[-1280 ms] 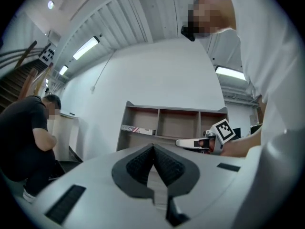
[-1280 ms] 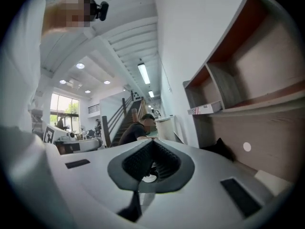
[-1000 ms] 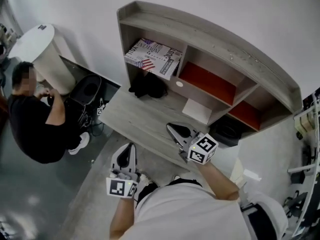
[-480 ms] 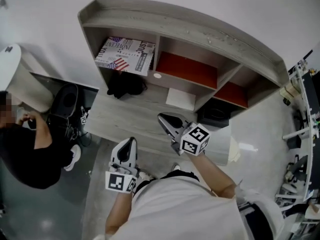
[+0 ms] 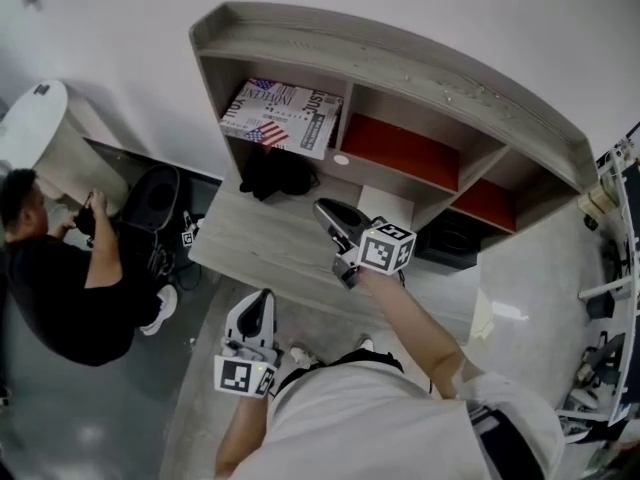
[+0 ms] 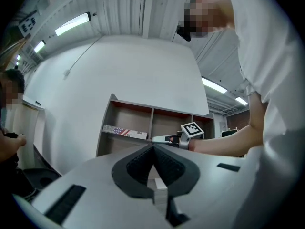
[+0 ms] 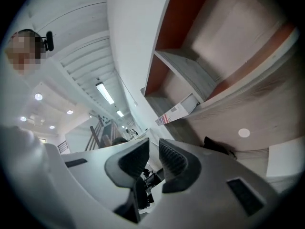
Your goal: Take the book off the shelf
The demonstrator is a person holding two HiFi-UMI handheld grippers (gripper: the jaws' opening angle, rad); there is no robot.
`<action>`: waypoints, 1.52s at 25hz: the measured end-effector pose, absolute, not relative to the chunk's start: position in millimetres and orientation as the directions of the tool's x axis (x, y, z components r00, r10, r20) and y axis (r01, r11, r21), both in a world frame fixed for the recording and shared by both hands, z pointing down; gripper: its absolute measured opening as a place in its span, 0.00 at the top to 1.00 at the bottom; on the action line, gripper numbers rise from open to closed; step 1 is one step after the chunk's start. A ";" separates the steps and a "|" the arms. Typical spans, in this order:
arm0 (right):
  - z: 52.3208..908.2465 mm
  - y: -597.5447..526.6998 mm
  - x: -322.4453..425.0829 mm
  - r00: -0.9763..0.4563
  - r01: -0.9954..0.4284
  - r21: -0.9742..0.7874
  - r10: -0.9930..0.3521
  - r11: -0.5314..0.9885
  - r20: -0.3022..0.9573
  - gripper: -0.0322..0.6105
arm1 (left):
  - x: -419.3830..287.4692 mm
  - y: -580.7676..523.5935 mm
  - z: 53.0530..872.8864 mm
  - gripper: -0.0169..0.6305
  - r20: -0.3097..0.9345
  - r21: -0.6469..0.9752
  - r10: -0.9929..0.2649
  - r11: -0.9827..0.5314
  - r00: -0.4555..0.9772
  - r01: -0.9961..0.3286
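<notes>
Book [image 5: 283, 117] lies on shelf [image 5: 400, 63] beyond the right gripper [image 5: 322, 208], empty jaws just opening; left gripper [image 5: 262, 295] closed

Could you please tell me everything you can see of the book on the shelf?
The book is a large, thin volume lying flat, cover up, in the left compartment of the grey wooden shelf unit. Its cover is mostly white with bold dark print and a stars-and-stripes flag graphic in red, white and blue. It is closed and sits slightly askew, its near edge at the front of the board. Only the shelf board touches it; nothing lies on top.
</notes>
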State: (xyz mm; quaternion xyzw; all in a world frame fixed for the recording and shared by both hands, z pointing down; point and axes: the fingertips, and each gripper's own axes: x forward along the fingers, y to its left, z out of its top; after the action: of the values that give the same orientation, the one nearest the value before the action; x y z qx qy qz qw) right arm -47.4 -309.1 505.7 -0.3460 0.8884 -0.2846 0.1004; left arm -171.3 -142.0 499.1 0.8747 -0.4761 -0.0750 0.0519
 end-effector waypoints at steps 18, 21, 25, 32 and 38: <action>504.4 -429.0 -63.2 -0.613 -0.321 -0.856 -0.778 0.406 -0.139 0.39 | -245.2 -85.6 521.9 0.95 0.001 0.192 -0.951 -0.303 0.308 -0.934; 509.8 -437.2 -59.7 -0.573 -0.306 -0.877 -0.807 0.370 -0.140 0.34 | -246.3 -83.0 519.8 0.95 -0.005 0.184 -0.954 -0.295 0.299 -0.938; 507.0 -444.9 -55.5 -0.513 -0.298 -0.888 -0.843 0.351 -0.162 0.29 | -245.8 -81.8 516.5 0.95 -0.011 0.183 -0.954 -0.295 0.298 -0.938; 501.6 -460.1 -62.0 -0.447 -0.294 -0.905 -0.881 0.307 -0.154 0.26 | -243.8 -80.4 515.7 0.95 -0.008 0.180 -0.952 -0.303 0.307 -0.936; 501.6 -479.2 -51.0 -0.331 -0.218 -0.949 -0.932 0.228 -0.148 0.26 | -245.1 -80.1 517.3 0.95 -0.003 0.186 -0.953 -0.300 0.304 -0.936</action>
State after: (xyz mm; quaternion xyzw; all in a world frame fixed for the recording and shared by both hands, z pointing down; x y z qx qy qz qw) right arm -51.0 -479.2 501.6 -0.4242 0.6776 -0.4541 0.3933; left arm -245.1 -80.1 517.3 0.8041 -0.5870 -0.0563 0.0747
